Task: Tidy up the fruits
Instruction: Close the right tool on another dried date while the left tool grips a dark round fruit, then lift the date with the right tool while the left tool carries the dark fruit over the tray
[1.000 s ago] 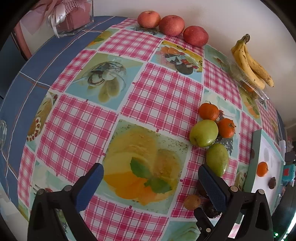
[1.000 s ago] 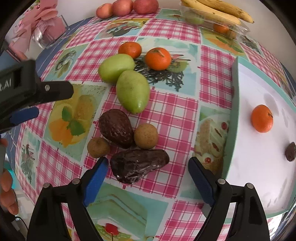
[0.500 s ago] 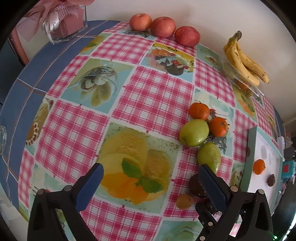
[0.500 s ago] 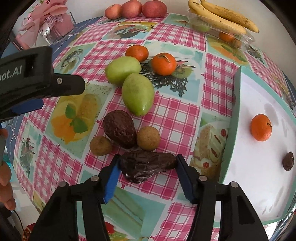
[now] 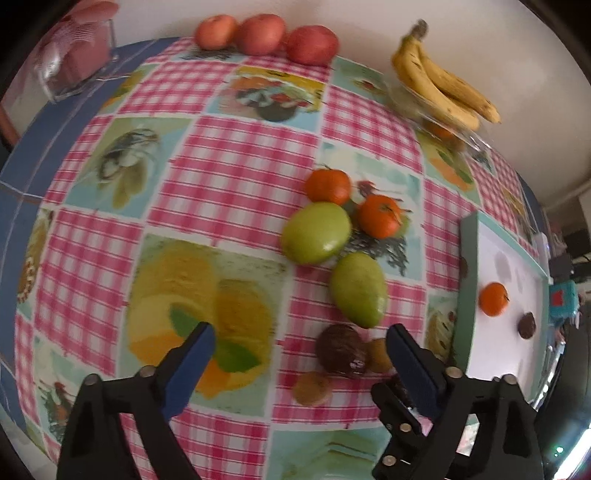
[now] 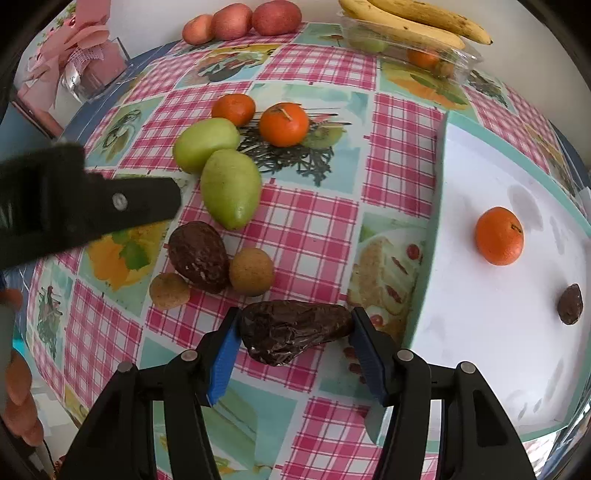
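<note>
My right gripper (image 6: 293,332) is shut on a dark wrinkled avocado (image 6: 291,330), held just above the tablecloth beside the white tray (image 6: 428,258). The tray holds a tangerine (image 6: 498,236) and a small dark fruit (image 6: 570,303). On the cloth lie another dark avocado (image 6: 199,256), two small brown fruits (image 6: 251,271), two green fruits (image 6: 229,188) and two tangerines (image 6: 283,123). My left gripper (image 5: 299,350) is open and empty above the cloth, left of the same fruit cluster (image 5: 341,350).
Three red apples (image 5: 266,35) line the back wall. Bananas (image 5: 443,88) rest on a clear plastic box (image 6: 424,55) at the back right. A glass holder with pink napkins (image 5: 74,66) stands at the back left. The left gripper's body (image 6: 74,206) shows in the right wrist view.
My right gripper closed on the dark wrinkled avocado and lifted it slightly towards the tray. My left gripper drifted, staying open.
</note>
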A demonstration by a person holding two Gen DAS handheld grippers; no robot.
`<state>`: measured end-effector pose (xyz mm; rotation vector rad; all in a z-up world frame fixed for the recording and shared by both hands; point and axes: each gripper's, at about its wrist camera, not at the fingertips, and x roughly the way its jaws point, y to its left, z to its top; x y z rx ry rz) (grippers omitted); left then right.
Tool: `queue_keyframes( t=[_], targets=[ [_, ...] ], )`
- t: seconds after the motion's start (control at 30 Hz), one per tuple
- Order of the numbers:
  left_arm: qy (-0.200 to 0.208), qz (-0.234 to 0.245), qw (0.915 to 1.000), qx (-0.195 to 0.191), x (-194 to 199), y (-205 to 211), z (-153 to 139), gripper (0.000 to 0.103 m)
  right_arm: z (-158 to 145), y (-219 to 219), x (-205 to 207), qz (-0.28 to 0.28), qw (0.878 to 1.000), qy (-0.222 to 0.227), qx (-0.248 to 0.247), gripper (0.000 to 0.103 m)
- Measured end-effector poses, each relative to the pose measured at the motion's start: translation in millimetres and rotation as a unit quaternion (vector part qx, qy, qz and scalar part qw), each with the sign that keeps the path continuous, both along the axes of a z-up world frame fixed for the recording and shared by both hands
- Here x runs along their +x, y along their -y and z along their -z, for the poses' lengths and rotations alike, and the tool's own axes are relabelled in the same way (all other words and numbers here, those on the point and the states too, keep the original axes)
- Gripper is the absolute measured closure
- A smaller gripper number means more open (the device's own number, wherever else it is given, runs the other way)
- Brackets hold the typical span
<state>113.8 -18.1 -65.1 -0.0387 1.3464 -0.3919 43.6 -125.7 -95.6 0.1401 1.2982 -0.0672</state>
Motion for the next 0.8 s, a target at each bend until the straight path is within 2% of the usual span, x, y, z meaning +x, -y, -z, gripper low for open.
queue_keyframes(
  t=[0.2, 0.47, 0.57, 0.8],
  targets=[
    [-0.014, 0.023, 0.9996, -0.003, -4, 15, 7, 0.028, 2, 9, 0, 0.0, 1.0, 0.001, 0.004, 0.042],
    [-0.027, 0.029, 0.9992, -0.01, -7, 21, 14, 0.063, 4, 8, -1, -0.003, 1.0, 0.005, 0.009, 0.042],
    [-0.025, 0.027, 0.9992, -0.015, -7, 21, 14, 0.067, -1, 6, -5, -0.004, 1.0, 0.006, 0.01, 0.042],
    [-0.002, -0.003, 0.9999, -0.017, -2, 6, 3, 0.067, -3, 7, -6, -0.005, 1.0, 0.009, 0.008, 0.042]
  ],
)
